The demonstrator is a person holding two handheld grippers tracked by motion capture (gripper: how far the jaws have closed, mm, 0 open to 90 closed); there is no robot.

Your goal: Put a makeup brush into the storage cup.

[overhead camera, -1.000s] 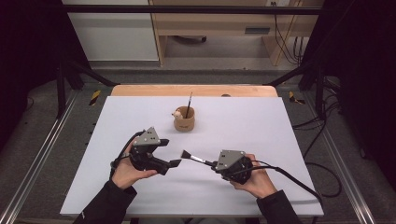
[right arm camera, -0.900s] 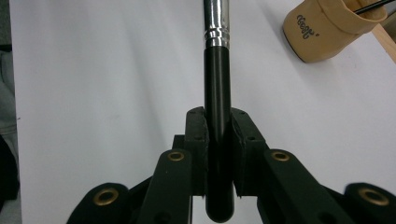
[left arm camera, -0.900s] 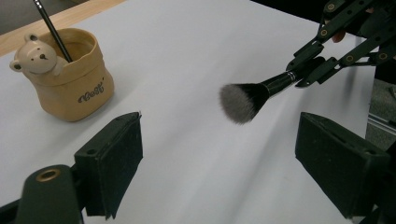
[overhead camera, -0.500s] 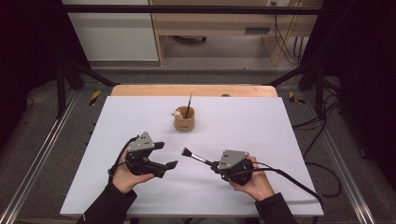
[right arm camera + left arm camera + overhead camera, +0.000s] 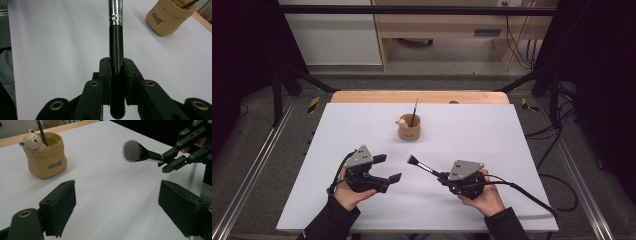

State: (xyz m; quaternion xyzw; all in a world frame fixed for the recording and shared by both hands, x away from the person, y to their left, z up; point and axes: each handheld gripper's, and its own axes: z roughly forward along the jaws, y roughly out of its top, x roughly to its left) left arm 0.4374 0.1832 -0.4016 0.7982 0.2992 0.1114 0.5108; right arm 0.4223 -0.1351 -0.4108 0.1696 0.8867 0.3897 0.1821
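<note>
On the white surface (image 5: 512, 150) you have one tan cup (image 5: 409, 131) just above the centre of the high view, already holding one thin brush (image 5: 414, 111), so that much looks done. Your right gripper (image 5: 443, 177), lower right of centre, clamps its jaws on the one makeup brush (image 5: 422, 165), apparently yet to reach the cup. Your left gripper (image 5: 388, 168), lower left, holds its jaws wide and empty.

Left hand-held gripper (image 5: 387, 168) gapes wide; right hand-held gripper (image 5: 441, 176) is clamped tight.
</note>
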